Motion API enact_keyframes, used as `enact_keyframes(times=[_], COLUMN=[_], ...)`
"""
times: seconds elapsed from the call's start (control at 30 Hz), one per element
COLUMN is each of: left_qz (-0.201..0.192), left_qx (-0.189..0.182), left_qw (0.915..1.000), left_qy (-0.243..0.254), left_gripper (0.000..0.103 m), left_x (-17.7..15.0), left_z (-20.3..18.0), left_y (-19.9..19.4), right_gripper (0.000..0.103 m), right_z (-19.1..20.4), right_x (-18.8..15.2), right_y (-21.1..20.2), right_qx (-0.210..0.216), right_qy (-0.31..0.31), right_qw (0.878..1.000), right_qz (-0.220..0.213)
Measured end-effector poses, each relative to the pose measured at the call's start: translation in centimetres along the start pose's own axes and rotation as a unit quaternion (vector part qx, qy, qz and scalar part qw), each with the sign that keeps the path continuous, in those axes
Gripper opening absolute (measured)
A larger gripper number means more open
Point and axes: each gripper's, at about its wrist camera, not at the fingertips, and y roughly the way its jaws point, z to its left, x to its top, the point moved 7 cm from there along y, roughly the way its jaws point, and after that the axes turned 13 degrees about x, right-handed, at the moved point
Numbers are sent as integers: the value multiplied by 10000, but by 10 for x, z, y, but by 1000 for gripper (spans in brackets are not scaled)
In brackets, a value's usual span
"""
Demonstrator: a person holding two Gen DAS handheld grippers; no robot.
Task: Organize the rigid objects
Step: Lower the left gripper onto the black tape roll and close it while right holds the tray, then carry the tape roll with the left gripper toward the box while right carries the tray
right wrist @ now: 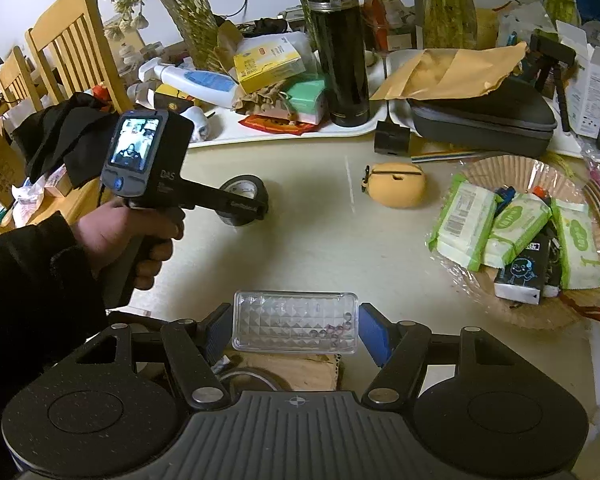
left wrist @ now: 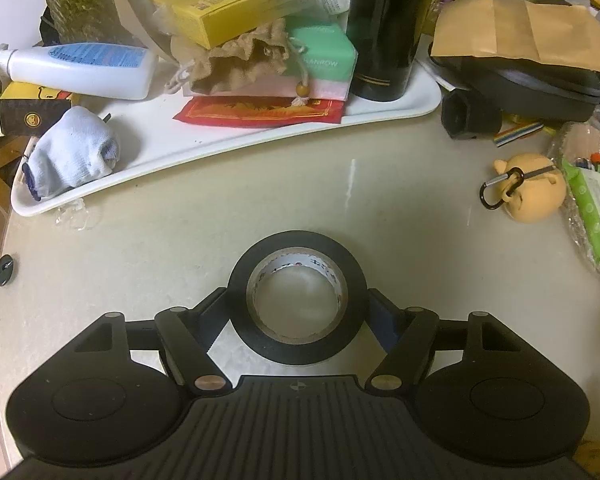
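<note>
A black tape roll [left wrist: 300,354] lies flat on the beige table [left wrist: 180,240]. My left gripper [left wrist: 298,308] straddles it, with a pad against each side of the roll. The right wrist view shows the same gripper [right wrist: 246,204] from the side, tilted down over the tape roll [right wrist: 242,184], with a person's hand [right wrist: 112,236] on its handle. My right gripper [right wrist: 296,330] is shut on a clear studded phone case [right wrist: 292,312], gripped across its short ends and held above the table's near edge.
A crowded white tray [left wrist: 260,136] with a tall black flask [left wrist: 384,28] stands behind the tape. An orange toy with a carabiner [left wrist: 536,192] lies to the right. A woven basket [right wrist: 540,316] with wipe packs, a black zip case [right wrist: 480,120] and wooden chairs [right wrist: 72,52] surround the table.
</note>
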Motion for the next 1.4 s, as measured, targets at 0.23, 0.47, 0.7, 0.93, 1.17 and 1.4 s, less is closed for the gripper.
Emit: enact_keyframes(times=[0.23,0.47,0.7,0.93,1.17,1.4], left_qz=[-44,-178,-285,-495,-654,-709], left_qx=[62,121,173,198,66,-128], left_qw=[9999,9995,9988,9981,9971,9960], left_qy=[-110,-219,-367,-311,-376,-535], left_gripper=[72,72,72,72,72,72], left_x=[-5,-5,-11,-19,-29,-45], left_z=[10,22,30,31,32,28], left_y=[-15,-45,-79,-116,-149,-175], right_gripper=[70,70,70,70,70,70], right_z=[-2,-4,-5,-5,-3,-1], right_x=[0,-1,-2,3,3,2], right_y=[4,7,10,7,7,6], right_qx=[-86,-226,-290,-318,-335,-322], right_qy=[-1,-48,-70,-116,-208,-239], right_qw=[10000,9997,9995,9994,9992,9992], right_qz=[50,75,107,27,43,25])
